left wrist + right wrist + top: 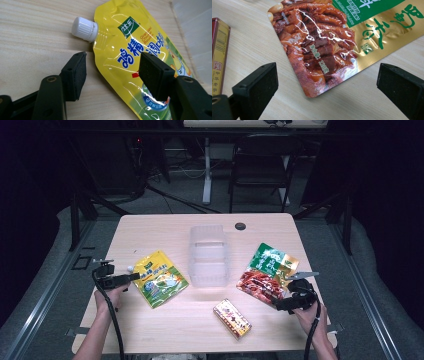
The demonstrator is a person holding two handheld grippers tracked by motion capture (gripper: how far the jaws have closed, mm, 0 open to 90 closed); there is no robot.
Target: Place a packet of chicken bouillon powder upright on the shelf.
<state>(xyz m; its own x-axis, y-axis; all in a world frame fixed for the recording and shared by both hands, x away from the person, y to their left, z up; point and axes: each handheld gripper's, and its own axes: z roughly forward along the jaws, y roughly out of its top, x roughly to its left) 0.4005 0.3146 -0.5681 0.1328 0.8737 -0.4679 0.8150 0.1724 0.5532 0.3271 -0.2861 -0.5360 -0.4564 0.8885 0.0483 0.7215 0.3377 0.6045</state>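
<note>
Clear bin (209, 255) blocks centre – bare table (150, 232) behind pouches.

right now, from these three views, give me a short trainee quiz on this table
1. True or false: the left gripper has its pads clamped on the white screw cap of the yellow spout pouch.
2. Which thing lies between the two pouches at the middle of the table? A) clear plastic container B) metal bowl C) glass bottle
3. Fill in: nearest the right gripper is a corner of the green and gold ____ pouch, and a small red and gold box lies nearer the person's edge.

Key
1. False: the jaws straddle the pouch's edge below the cap, pads not pressing.
2. A
3. Braised meat snack
</note>
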